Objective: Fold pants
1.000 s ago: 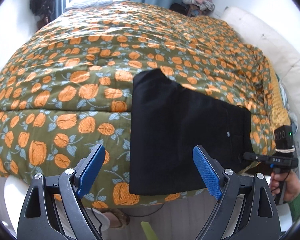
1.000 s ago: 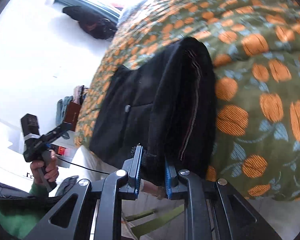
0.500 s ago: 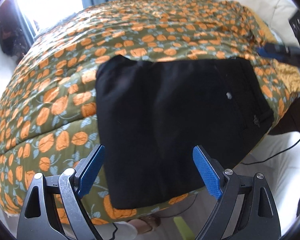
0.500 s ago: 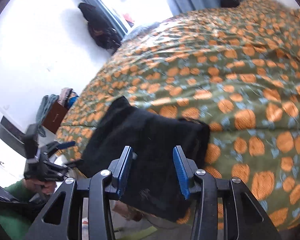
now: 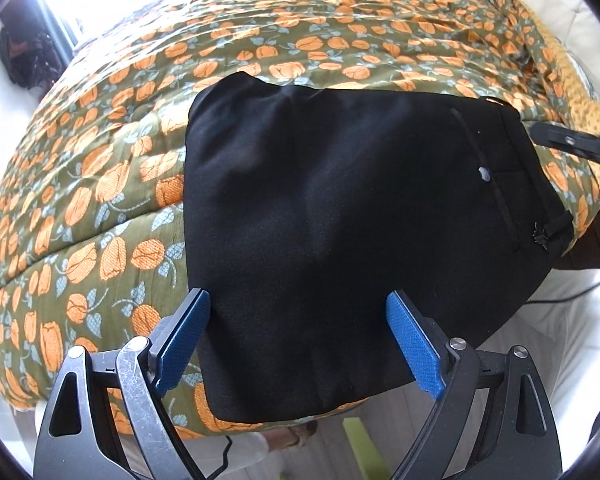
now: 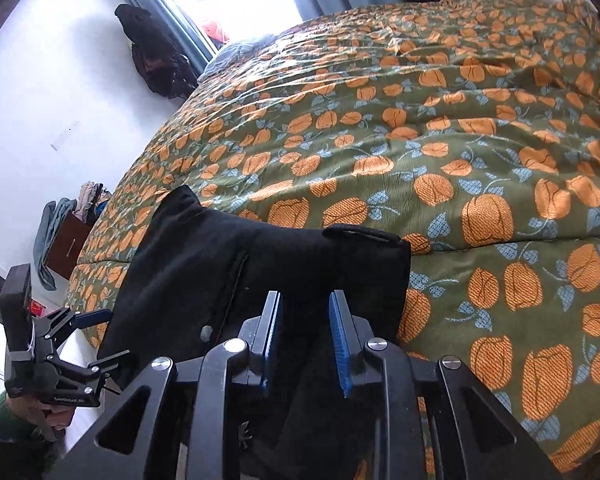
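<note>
Your left claw [image 5: 296, 344] hovers agape over the pants' [image 5: 340, 220] near fold (long axis sideways), while your right claw [image 6: 305, 340], seemingly empty, is closing.

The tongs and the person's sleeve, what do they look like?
Both tongs, left and right, have black angular metal frames with triangular cut-outs, silver pivot bolts and flat, textured blue pads. The left handle is black with small white lettering. The sleeve is green.

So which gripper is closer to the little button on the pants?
Right. The right gripper hangs just beside the button; the left gripper is over the pants' other end.
</note>
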Demonstrator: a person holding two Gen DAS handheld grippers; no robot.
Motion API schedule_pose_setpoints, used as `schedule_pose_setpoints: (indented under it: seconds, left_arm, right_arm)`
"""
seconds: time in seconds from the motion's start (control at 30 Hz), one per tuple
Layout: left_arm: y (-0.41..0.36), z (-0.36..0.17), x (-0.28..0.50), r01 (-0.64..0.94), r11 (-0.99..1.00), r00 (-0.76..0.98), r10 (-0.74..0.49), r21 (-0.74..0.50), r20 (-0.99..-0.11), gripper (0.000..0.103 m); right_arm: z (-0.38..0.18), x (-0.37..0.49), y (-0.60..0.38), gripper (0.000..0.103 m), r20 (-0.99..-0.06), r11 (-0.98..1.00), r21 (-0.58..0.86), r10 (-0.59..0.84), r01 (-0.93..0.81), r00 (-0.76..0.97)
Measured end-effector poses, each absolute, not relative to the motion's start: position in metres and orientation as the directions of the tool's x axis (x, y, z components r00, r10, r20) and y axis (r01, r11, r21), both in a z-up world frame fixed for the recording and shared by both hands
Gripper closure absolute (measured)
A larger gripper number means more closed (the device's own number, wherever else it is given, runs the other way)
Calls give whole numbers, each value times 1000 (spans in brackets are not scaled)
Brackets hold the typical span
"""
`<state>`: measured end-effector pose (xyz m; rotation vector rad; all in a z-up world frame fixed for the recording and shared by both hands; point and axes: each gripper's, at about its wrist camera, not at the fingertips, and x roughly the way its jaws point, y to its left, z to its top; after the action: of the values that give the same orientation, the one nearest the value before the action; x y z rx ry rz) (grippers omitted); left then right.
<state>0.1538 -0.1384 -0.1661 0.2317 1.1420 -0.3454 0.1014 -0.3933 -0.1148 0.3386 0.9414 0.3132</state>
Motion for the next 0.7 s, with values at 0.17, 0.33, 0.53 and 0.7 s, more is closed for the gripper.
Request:
schedule_pose_setpoints:
  seconds: [0.17, 0.33, 0.53, 0.7]
  left_arm:
    - [-138, -169, 154, 382, 924, 369, -150, 2, -917, 11]
    - [-136, -172, 151, 395, 919, 356, -145, 7, -923, 8]
    - [-93, -153, 162, 331, 933, 338, -258, -143, -905, 8]
    - [-59, -167, 207, 244, 920, 279, -371, -308, -886, 9]
  right_arm:
    - [-102, 65, -371, 70, -706, 886, 423, 453, -190, 544]
    - [-146, 40, -358, 56, -803, 913, 382, 404, -142, 438]
    - [-121, 20, -388, 43, -760, 901, 416, 418, -122, 498]
    - [-131, 37, -423, 29, -706, 854, 508, 486, -110, 515]
